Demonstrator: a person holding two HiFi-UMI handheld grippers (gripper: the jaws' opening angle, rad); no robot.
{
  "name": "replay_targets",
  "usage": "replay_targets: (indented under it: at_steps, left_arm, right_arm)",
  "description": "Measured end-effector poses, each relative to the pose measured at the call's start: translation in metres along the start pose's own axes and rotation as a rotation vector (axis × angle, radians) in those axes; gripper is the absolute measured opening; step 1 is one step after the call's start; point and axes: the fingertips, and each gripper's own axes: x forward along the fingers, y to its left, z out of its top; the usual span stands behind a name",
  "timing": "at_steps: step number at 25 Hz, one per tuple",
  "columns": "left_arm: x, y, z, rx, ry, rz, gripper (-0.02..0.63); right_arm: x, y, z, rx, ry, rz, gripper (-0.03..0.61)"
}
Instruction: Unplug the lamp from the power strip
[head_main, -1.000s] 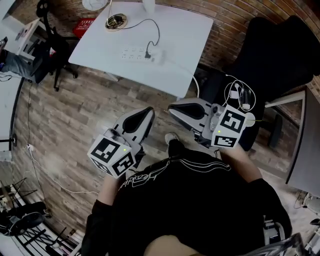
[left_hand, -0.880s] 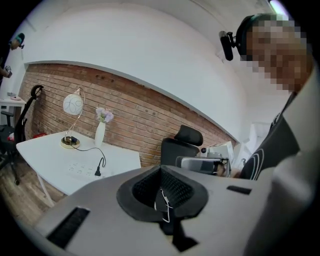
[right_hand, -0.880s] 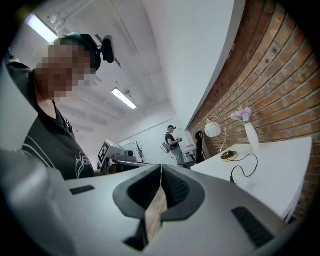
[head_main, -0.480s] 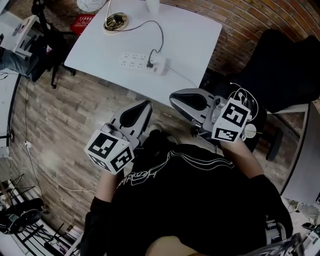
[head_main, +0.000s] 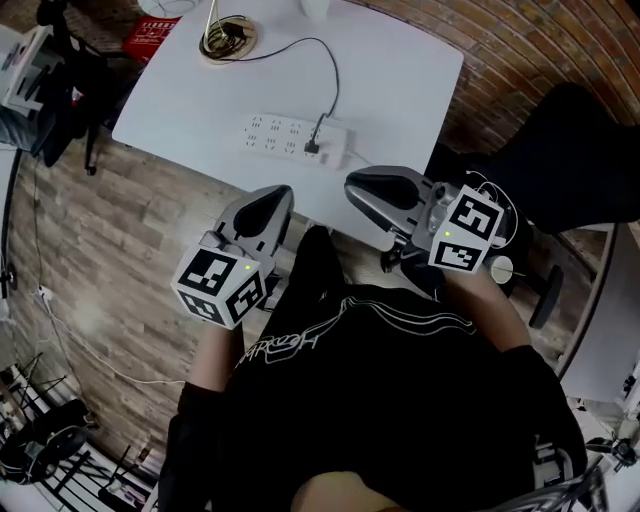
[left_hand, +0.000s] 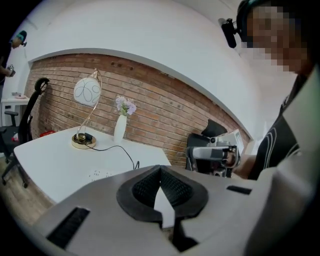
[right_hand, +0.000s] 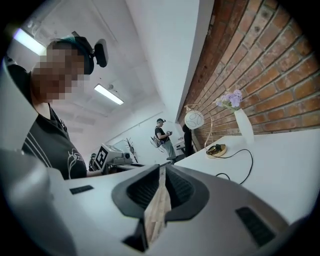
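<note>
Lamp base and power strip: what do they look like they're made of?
Lamp base: likely polished metal, gold tone, judging by its shiny yellow rim. Power strip: probably matte white plastic, a smooth moulded body without glare. The plug in it looks black plastic or rubber.

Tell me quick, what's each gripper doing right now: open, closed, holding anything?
Left gripper: closed, holding nothing.
Right gripper: closed, holding nothing.
</note>
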Motion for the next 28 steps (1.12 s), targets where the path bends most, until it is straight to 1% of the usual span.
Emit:
replay_targets:
  at_steps: [4, 5, 6, 8, 10, 13, 17, 20, 23, 26, 28]
  left_arm:
    - [0.024, 0.042, -0.009, -0.007, 0.052, 0.022, 0.002]
    - [0.03, 0.051, -0.012, -0.012, 0.066, 0.029, 0.002]
    - [0.035, 0.06, -0.016, -0.015, 0.08, 0.037, 0.002]
    - [0.047, 0.078, -0.03, -0.016, 0.112, 0.049, 0.002]
    - [0.062, 0.098, -0.044, -0.014, 0.135, 0.054, 0.002]
    - [0.08, 0.12, -0.058, -0.01, 0.159, 0.063, 0.002]
    - [0.09, 0.135, -0.072, 0.002, 0.205, 0.069, 0.002]
    - [0.099, 0.146, -0.077, 0.018, 0.222, 0.075, 0.002]
    - [0.105, 0.157, -0.086, 0.047, 0.246, 0.103, 0.002]
    - [0.107, 0.166, -0.094, 0.078, 0.27, 0.132, 0.002]
    - [0.108, 0.168, -0.095, 0.095, 0.27, 0.136, 0.002]
  right_arm:
    - [0.016, -0.036, -0.009, -0.007, 0.051, -0.034, 0.012]
    - [0.018, -0.044, -0.013, -0.013, 0.069, -0.043, 0.045]
    - [0.02, -0.051, -0.019, -0.018, 0.086, -0.051, 0.061]
    - [0.025, -0.066, -0.033, -0.027, 0.112, -0.067, 0.063]
    - [0.032, -0.086, -0.048, -0.056, 0.133, -0.084, 0.063]
    - [0.044, -0.107, -0.066, -0.096, 0.172, -0.09, 0.083]
    - [0.055, -0.119, -0.084, -0.094, 0.216, -0.098, 0.089]
    - [0.066, -0.126, -0.091, -0.166, 0.266, -0.095, 0.086]
    - [0.075, -0.129, -0.102, -0.233, 0.314, -0.096, 0.084]
    - [0.082, -0.132, -0.11, -0.274, 0.342, -0.1, 0.08]
    - [0.086, -0.133, -0.114, -0.284, 0.352, -0.099, 0.077]
